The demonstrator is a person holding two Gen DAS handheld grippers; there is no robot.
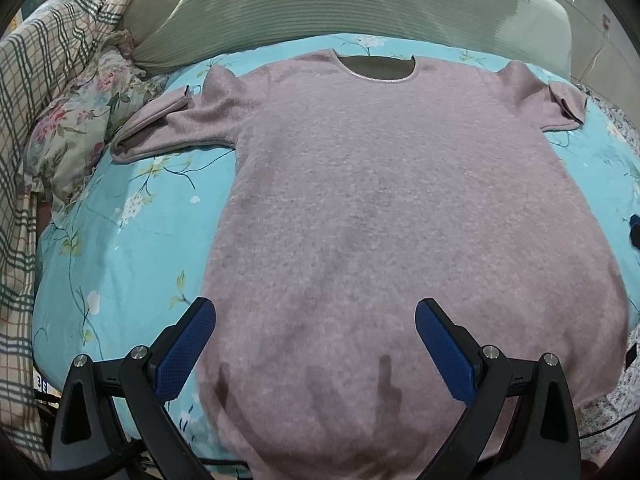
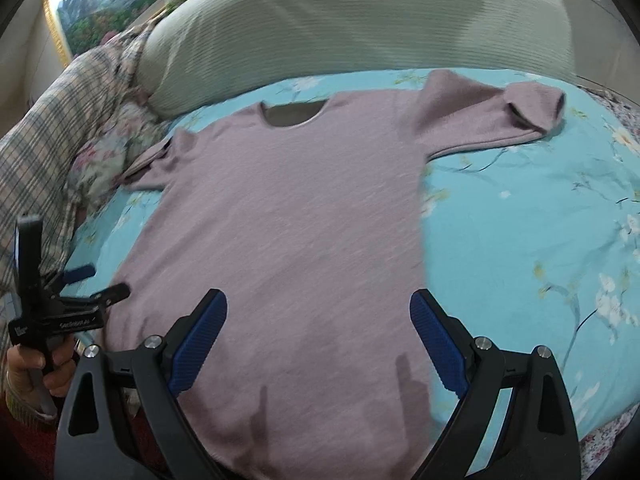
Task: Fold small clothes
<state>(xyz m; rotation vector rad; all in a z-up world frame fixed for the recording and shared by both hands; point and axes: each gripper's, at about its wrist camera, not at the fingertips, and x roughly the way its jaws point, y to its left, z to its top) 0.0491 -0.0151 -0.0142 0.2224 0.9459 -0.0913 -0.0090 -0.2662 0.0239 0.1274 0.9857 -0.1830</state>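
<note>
shirt lying flat, face up on bed | left gripper and right gripper hovering over hem, fingers apart, holding nothing | risk: fuzzy knit bunching, pinching both layers unevenly, skewing fold

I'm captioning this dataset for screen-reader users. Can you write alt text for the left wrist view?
A pinkish-mauve short-sleeved top lies flat, unfolded, neckline away from the camera, on a turquoise floral bedsheet. The open left gripper hovers over its near hem, holding nothing. A ribbed green cushion and plaid blanket lie beyond.
</note>
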